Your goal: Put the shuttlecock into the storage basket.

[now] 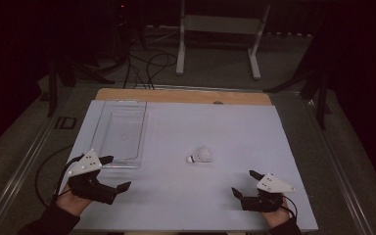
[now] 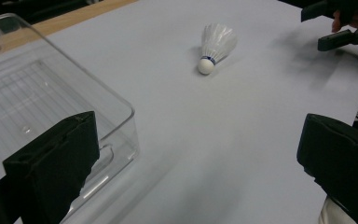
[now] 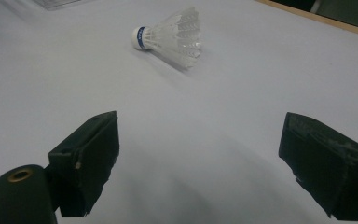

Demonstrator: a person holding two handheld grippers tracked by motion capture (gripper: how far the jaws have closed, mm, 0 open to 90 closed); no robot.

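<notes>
Here the shuttlecock [image 1: 199, 156] lies on its side on the white desk [image 1: 235, 132], between both released claws: left claw [image 1: 111, 172] beside the clear tray [image 1: 122, 129], right claw [image 1: 245, 182] near.

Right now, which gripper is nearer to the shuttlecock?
Right. The right gripper is below and right of the shuttlecock, jaws open. The left gripper is farther away, by the clear plastic tray.

Dim room, grey floor [image 1: 215, 73], white stand [image 1: 215, 29] beyond the white table [image 1: 254, 127]
</notes>
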